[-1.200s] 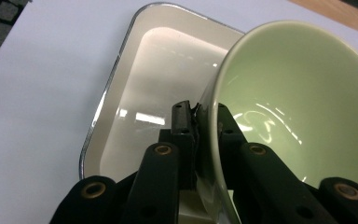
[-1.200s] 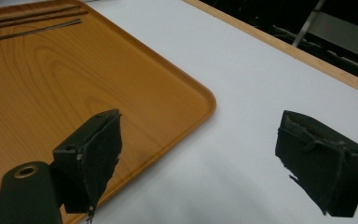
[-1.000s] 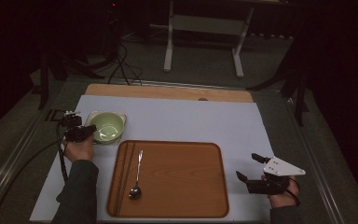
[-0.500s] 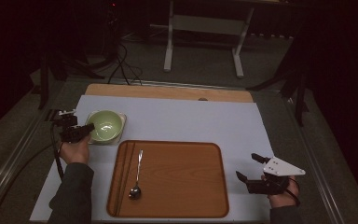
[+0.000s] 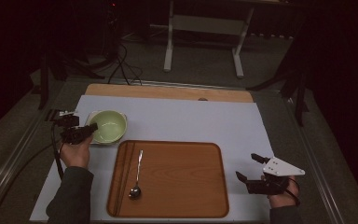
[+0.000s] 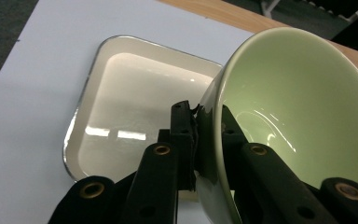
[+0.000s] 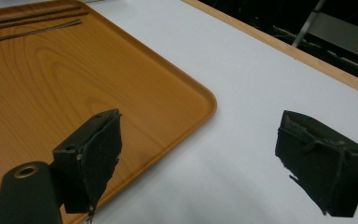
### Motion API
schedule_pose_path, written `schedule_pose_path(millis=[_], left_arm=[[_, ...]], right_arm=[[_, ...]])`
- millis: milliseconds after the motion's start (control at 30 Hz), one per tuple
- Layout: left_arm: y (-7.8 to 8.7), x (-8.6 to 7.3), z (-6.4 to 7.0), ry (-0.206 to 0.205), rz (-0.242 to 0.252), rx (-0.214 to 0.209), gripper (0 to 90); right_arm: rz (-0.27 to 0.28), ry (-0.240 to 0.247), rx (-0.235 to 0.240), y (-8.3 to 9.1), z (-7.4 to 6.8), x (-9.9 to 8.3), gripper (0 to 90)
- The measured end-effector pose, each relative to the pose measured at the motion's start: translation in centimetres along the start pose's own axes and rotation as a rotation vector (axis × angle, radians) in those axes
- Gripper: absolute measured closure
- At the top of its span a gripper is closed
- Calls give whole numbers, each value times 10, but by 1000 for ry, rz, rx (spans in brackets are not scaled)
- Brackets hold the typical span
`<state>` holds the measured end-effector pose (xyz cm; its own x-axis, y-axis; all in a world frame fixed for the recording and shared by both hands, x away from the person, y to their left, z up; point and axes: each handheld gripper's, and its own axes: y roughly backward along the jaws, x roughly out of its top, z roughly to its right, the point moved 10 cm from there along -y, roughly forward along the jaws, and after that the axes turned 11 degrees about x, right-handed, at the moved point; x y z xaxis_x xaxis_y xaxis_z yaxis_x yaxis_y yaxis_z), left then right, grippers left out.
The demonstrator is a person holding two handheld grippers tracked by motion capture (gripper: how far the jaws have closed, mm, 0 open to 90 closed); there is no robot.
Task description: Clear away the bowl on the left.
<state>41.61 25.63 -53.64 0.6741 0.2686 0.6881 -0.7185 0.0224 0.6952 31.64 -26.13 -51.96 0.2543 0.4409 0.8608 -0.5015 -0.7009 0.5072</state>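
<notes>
Left gripper view: left gripper [image 6: 198, 135] clamped on rim of pale green ceramic bowl [image 6: 298, 121], one jaw inside, one outside; bowl tilted, over cream square enamel dish [image 6: 135, 107] w/ dark rim; high view: bowl [image 5: 107, 126] at table's left, beside brown wooden tray [image 5: 177, 182] holding metal spoon [image 5: 136, 177]; right gripper [image 5: 251, 168] w/ jaws wide apart, nothing between, just right of tray.
</notes>
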Motion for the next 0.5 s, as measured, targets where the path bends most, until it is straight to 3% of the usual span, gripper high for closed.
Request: schedule_pose_path(millis=[500], left_arm=[[21, -5, 24, -46, 15, -58, 824]], right_arm=[[3, 0, -2, 0, 0, 0, 141]])
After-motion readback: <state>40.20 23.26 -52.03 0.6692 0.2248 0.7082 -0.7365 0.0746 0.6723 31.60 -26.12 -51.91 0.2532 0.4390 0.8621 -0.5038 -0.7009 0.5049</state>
